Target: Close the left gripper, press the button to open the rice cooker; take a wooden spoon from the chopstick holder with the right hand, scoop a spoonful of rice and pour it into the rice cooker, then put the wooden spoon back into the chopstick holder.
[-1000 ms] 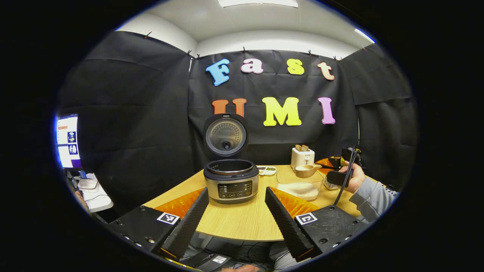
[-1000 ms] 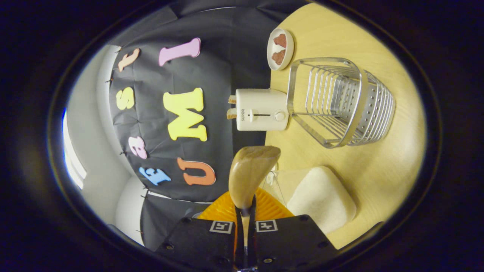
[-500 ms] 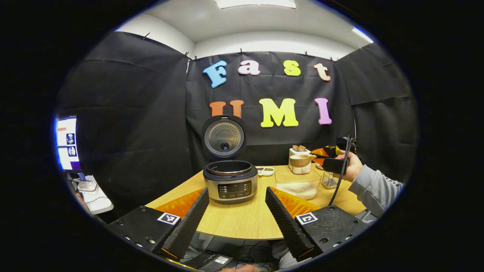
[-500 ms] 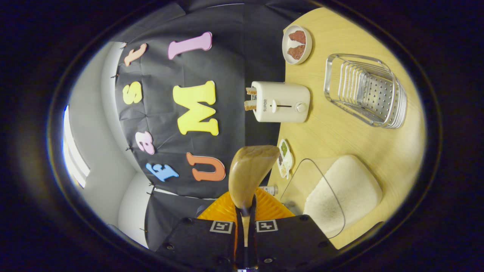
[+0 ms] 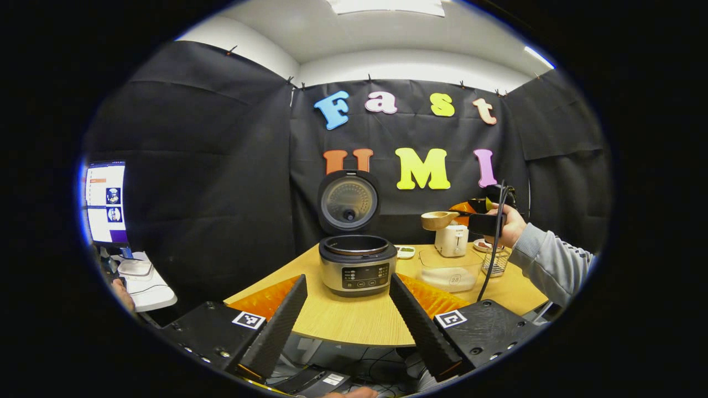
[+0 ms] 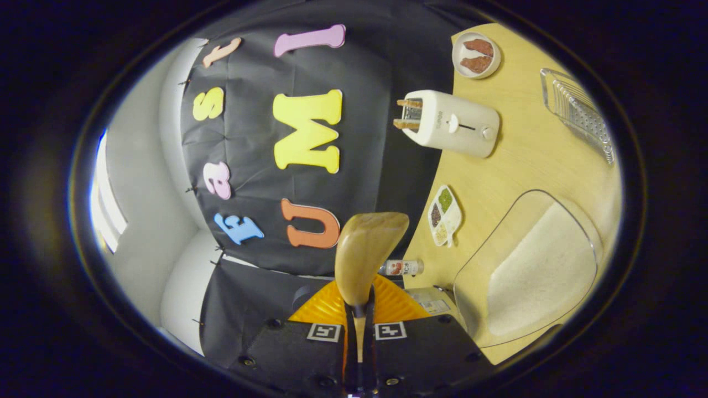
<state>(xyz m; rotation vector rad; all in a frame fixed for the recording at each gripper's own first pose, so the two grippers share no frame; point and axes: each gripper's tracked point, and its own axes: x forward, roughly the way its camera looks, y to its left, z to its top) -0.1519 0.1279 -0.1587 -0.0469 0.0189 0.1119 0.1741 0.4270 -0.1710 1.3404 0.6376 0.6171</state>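
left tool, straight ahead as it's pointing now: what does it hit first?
Probably the rice cooker: it stands on the table centred between the open left tool's fingers, lid up. Depth is unclear.

A: What encloses the booth?

B: Black cloth (image 5: 210, 166) hangs on every side, clipped along its top edge. Above it a white wall (image 5: 398, 63) curves up to a white ceiling.

A: And the light?

B: A bright ceiling panel (image 5: 387, 5) sits at the top centre of the left gripper view, with a thinner strip light (image 5: 539, 55) in the upper right.

A: Furniture?

B: A pale wooden surface (image 5: 359, 318) with a rounded front edge fills the lower centre. At the far left a lit monitor (image 5: 105, 202) stands above a small white side table (image 5: 146, 290). Cables (image 5: 365, 365) trail under the surface's edge.
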